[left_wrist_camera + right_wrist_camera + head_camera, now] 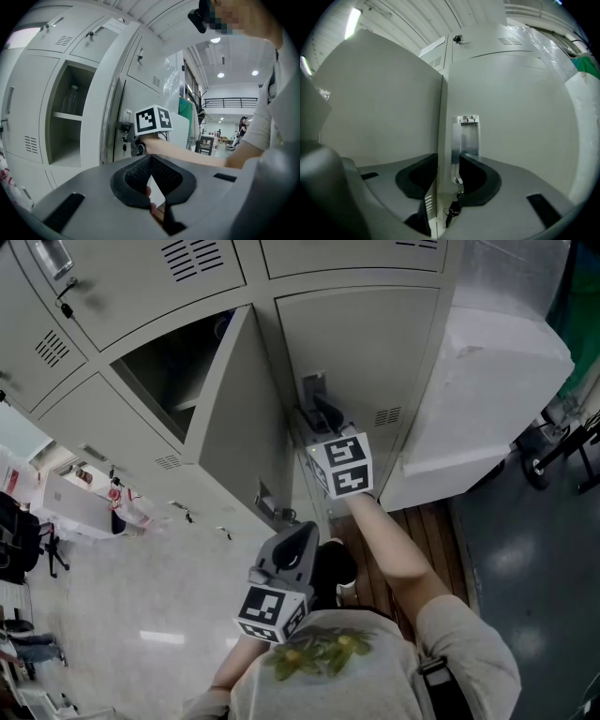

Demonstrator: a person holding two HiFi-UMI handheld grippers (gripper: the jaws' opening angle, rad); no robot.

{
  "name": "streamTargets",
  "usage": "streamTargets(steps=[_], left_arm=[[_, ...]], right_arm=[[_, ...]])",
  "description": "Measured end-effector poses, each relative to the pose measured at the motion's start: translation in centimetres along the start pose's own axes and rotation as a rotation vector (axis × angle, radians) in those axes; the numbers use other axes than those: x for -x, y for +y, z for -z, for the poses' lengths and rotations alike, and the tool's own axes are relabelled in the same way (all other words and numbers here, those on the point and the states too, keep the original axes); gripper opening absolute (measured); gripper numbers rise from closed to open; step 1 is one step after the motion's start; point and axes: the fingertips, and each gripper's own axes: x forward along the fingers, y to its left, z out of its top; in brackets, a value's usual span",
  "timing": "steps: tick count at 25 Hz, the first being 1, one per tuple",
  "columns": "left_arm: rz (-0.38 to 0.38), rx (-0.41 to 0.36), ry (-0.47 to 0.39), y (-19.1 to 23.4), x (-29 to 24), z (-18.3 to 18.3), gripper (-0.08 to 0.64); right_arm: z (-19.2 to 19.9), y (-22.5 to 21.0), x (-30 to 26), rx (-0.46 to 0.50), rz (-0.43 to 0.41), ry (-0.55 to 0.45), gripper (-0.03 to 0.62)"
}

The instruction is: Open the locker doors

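Grey steel lockers (131,296) fill the upper left of the head view. Next comes an open compartment (164,381), and beside it the open door (239,418), swung wide toward the person. Just below that door's lower edge hangs the left gripper (302,531), its pads pressed against each other with nothing between them. Further right, the right gripper (449,161) sits level at the closed door (375,352). Its jaws are spread to either side of the lower end of the metal handle (465,138), with a key (452,212) hanging beneath. Whether the pads touch the handle cannot be made out. At far right stands a white wrapped block (487,399).
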Motion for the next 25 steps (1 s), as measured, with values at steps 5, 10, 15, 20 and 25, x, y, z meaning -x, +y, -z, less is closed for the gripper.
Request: streamTargets(steps=[5, 10, 15, 20, 25], left_arm=[[0.003, 0.003, 0.010, 0.0, 0.1, 0.4, 0.029], [0.006, 0.006, 0.016, 0.0, 0.1, 0.6, 0.029], [0.008, 0.006, 0.016, -0.1, 0.2, 0.7, 0.029], [0.015, 0.007, 0.016, -0.4, 0.2, 0.7, 0.029], [0.025, 0.006, 0.014, -0.7, 0.3, 0.6, 0.029]], right_arm=[[0.1, -0.2, 0.2, 0.002, 0.022, -0.002, 0.139], [0.3, -0.4, 0.5, -0.003, 0.040, -0.002, 0.115], [0.3, -0.3, 0.8, -0.012, 0.039, 0.001, 0.115], [0.3, -0.1, 1.5, -0.027, 0.035, 0.001, 0.115], [0.3, 0.1, 2.2, -0.033, 0.026, -0.001, 0.115]])
